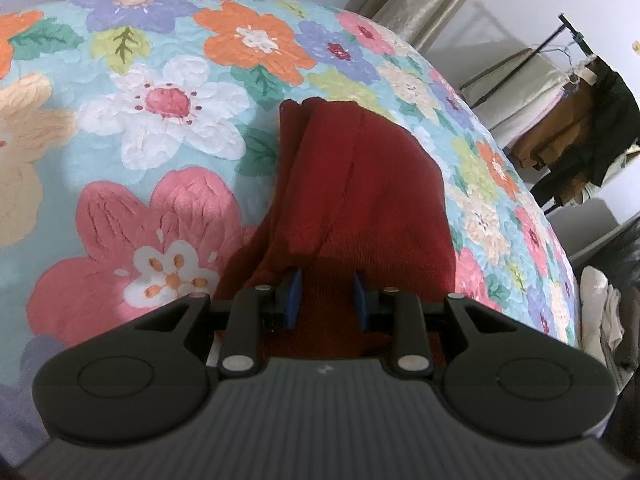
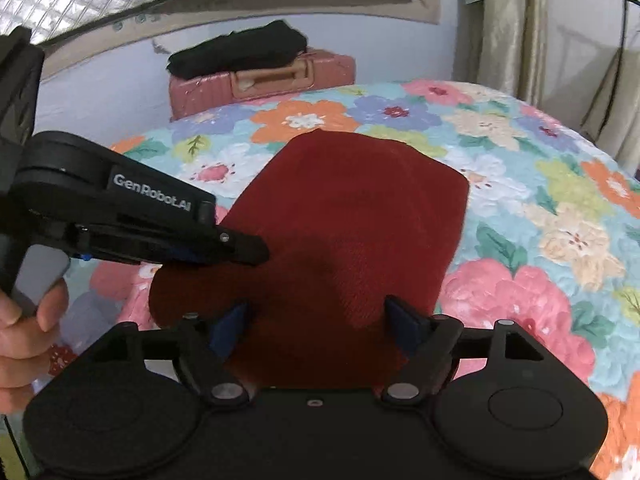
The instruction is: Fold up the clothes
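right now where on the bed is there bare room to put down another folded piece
Bare quilt lies right of the red garment, out to the bed's edge, and behind it toward the pink suitcase. In the left wrist view, a wide patch lies left of the garment. It is crowded at the near left corner, where the left gripper reaches in.

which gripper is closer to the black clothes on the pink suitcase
Left. The left gripper reaches over the red garment, toward the black clothes; the right gripper sits at the garment's near edge, farther back.

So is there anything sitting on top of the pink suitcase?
Yes, a folded black garment lies on the pink suitcase behind the bed.
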### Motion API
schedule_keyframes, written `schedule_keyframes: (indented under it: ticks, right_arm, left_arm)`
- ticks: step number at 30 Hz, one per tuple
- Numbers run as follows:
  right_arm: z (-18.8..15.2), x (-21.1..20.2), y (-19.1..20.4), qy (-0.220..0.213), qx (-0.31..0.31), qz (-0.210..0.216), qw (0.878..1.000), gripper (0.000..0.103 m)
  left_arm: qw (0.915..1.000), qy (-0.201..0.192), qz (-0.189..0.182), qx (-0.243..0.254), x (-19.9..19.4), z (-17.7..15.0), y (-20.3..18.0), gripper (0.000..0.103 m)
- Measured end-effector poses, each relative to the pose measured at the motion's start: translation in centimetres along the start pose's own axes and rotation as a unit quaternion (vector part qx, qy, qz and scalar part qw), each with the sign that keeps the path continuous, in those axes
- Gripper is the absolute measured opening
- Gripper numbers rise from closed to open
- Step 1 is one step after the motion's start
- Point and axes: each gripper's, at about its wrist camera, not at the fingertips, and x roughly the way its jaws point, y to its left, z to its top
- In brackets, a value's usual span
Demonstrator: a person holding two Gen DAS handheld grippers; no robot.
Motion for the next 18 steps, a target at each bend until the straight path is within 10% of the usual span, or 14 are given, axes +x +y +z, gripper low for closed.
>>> schedule_keyframes:
  ticks: [18]
  right_arm:
    - [0.7, -5.5, -3.3, 0.052, 0.144, 0.000, 0.988, 0.084]
  left_arm:
    - [0.9948, 0.005, 0.075, 0.069, -5.1, -1.8, -4.7, 0.070]
